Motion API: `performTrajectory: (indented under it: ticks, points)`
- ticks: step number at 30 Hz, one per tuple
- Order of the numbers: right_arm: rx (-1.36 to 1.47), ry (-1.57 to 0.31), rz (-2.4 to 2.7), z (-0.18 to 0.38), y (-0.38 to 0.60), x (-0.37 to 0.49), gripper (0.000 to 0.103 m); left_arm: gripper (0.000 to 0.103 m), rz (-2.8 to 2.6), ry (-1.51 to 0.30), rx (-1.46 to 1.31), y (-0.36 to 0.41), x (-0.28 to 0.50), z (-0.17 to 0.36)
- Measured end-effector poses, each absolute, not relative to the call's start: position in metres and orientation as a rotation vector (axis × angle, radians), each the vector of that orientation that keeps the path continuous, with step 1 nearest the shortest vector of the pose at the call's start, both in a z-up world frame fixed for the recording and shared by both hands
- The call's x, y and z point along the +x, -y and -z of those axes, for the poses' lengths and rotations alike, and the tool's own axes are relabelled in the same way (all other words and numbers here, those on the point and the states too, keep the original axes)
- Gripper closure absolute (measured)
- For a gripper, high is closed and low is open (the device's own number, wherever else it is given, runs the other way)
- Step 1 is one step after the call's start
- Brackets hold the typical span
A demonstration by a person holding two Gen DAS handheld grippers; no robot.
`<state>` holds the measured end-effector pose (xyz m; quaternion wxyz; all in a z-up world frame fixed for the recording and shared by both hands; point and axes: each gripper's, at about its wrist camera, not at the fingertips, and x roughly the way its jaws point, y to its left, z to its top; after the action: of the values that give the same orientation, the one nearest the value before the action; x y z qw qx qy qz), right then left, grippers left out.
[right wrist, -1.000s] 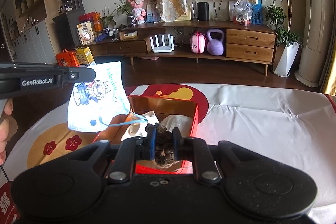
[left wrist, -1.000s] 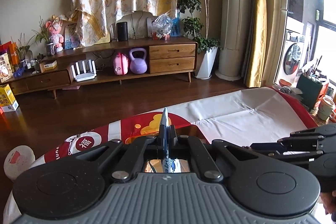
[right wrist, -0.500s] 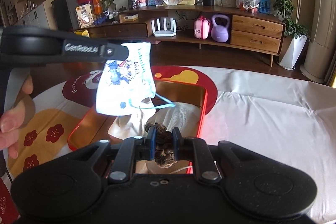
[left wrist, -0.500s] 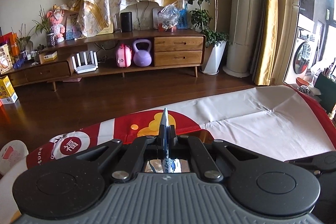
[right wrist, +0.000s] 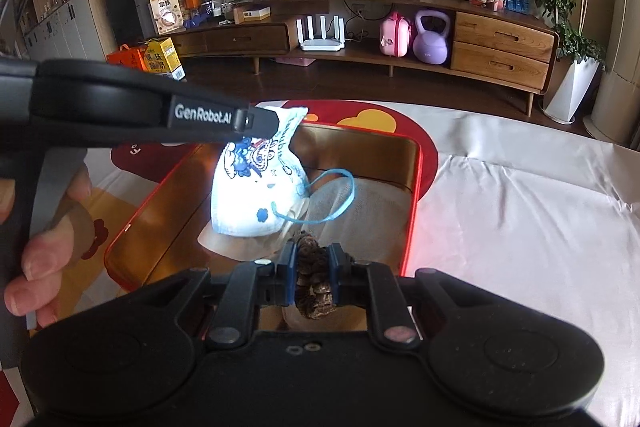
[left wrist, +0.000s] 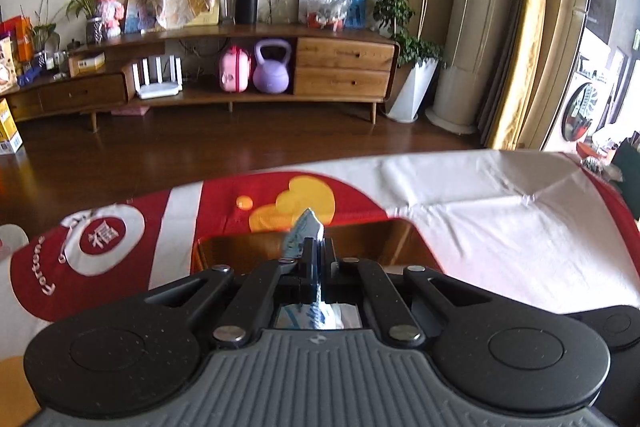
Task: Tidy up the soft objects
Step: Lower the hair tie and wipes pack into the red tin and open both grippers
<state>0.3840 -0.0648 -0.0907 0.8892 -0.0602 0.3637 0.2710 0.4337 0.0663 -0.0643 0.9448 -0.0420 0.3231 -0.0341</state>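
Note:
My left gripper [left wrist: 314, 247] is shut on a white child's face mask with blue cartoon print [right wrist: 256, 187]; its edge shows between the fingers in the left wrist view [left wrist: 306, 227]. The mask hangs over the red-rimmed tray [right wrist: 414, 195], its blue ear loop [right wrist: 336, 195] dangling. The left gripper shows in the right wrist view [right wrist: 276, 117], above the tray's far left part. My right gripper [right wrist: 313, 259] is shut on a brown knitted piece [right wrist: 314, 279] over the tray's near edge. Beige and grey cloths [right wrist: 360, 203] lie in the tray.
The tray [left wrist: 404, 227] sits on a table covered with a red, white and yellow cloth [right wrist: 520, 207]. Behind the table is dark wood floor and a long wooden sideboard [left wrist: 340, 67] with a purple kettlebell [left wrist: 272, 71].
My left gripper has carried the mask right and lower, from beside the tray to over it. My right gripper has stayed shut on the brown piece and moved closer over the tray.

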Motion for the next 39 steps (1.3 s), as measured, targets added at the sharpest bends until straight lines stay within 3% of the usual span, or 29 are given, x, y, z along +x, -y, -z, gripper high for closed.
performTrajectory:
  ticks: [14, 19, 26, 28, 31, 33, 34, 39]
  points:
    - [-0.123, -0.78, -0.565, 0.095, 0.066, 0.383, 0.077, 0.102, 0.097, -0.777, -0.073, -0.071, 0.428, 0.092]
    - [-0.144, -0.772, -0.557, 0.094, 0.065, 0.38, 0.059, 0.1, 0.111, -0.8, -0.059, -0.069, 0.423, 0.096]
    - [-0.137, -0.754, -0.564, 0.089, 0.07, 0.376, 0.047, 0.097, 0.124, -0.815, -0.046, -0.068, 0.416, 0.098]
    - [-0.132, -0.744, -0.571, 0.086, 0.073, 0.373, 0.043, 0.093, 0.12, -0.816, -0.041, -0.068, 0.414, 0.097]
    - [-0.131, -0.736, -0.571, 0.081, 0.076, 0.369, 0.041, 0.077, 0.122, -0.813, -0.044, -0.067, 0.409, 0.094]
    - [-0.137, -0.733, -0.572, 0.078, 0.077, 0.366, 0.04, 0.049, 0.116, -0.803, -0.044, -0.066, 0.405, 0.092]
    - [-0.138, -0.729, -0.571, 0.076, 0.078, 0.364, 0.04, 0.043, 0.115, -0.798, -0.046, -0.066, 0.403, 0.09]
    - [-0.132, -0.711, -0.574, 0.063, 0.084, 0.353, 0.035, 0.04, 0.11, -0.78, -0.049, -0.066, 0.391, 0.077]
